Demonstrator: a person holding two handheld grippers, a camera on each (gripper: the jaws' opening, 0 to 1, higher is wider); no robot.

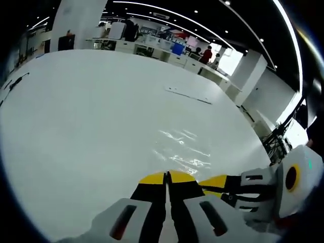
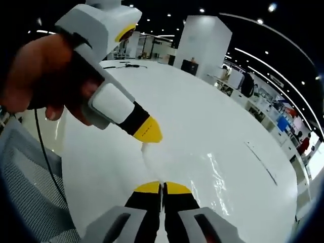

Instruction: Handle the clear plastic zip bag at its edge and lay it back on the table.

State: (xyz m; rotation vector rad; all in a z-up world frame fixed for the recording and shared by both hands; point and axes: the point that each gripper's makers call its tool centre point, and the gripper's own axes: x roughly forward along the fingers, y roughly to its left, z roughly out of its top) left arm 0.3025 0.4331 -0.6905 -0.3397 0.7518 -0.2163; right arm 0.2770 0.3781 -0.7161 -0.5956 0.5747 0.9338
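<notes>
The clear plastic zip bag lies on the white table, showing mostly as glints just ahead of my left gripper. Its jaws are shut, with the bag's near edge pinched at the yellow tips. My right gripper comes in from the right, close beside it. In the right gripper view the bag spreads to the right over the table. My right gripper is shut on its edge. A hand holds the left gripper, which grips a raised fold of the same edge just above.
A thin dark strip lies farther out on the table, and a cable runs along its far left. A grey mesh chair and a hanging cable sit off the table's near edge. Desks and people stand at the back.
</notes>
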